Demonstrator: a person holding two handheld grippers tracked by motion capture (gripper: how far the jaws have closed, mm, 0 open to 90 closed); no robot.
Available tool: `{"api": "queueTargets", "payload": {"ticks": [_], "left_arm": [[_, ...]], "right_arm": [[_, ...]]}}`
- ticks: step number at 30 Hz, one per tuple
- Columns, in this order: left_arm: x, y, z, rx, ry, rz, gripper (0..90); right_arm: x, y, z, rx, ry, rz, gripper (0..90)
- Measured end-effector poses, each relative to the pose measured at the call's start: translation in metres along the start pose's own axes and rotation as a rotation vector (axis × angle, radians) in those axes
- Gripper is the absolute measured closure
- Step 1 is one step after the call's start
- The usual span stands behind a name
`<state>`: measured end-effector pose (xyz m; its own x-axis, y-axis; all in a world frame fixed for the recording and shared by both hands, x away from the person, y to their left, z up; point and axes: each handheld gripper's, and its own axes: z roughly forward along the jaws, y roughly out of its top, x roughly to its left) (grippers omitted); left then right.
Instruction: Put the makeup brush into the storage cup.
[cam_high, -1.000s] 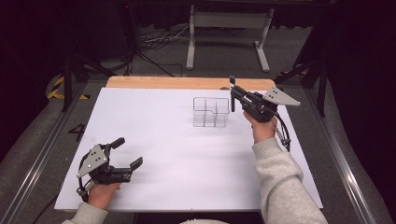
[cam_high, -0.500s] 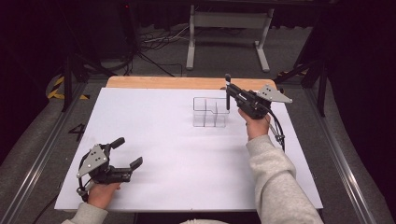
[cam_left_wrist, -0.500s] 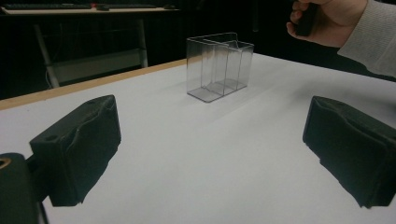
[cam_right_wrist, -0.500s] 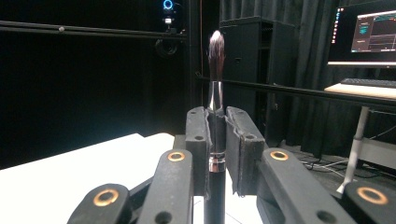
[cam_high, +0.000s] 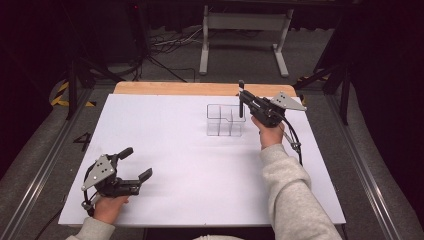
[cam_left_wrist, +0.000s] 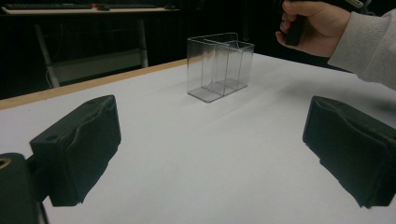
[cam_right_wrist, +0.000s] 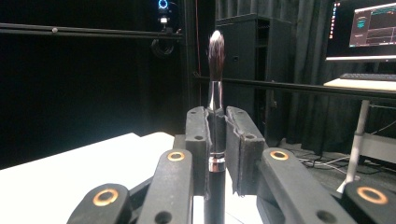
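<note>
Right gripper (cam_high: 243, 100), upper centre-right, clamps an upright brush (cam_right_wrist: 215, 84) beside the clear organizer (cam_high: 225, 120); a tilt could knock a wall. Left gripper (cam_high: 136, 165), lower left, gapes empty.

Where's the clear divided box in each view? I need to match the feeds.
High view: clear divided box stands right of centre toward the table's far edge, just left of the right tongs.
Left gripper view: upper centre, on the white tabletop.
Right gripper view: not in it.
Shared landmark: the white tabletop.
</note>
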<state>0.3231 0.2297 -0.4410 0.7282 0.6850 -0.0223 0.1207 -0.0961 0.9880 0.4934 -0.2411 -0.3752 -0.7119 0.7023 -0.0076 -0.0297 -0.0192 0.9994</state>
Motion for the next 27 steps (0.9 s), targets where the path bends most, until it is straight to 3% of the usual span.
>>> {"api": "queueTargets", "payload": {"ticks": [18, 27], "left_arm": [[0.001, 0.0, -0.001, 0.001, 0.001, 0.001, 5.0], [0.0, 0.0, 0.0, -0.002, 0.0, 0.002, 5.0]], "right_arm": [[-0.006, -0.017, 0.005, 0.054, -0.01, 0.003, 80.0], [-0.007, -0.026, 0.003, 0.074, -0.008, 0.027, 80.0]]}}
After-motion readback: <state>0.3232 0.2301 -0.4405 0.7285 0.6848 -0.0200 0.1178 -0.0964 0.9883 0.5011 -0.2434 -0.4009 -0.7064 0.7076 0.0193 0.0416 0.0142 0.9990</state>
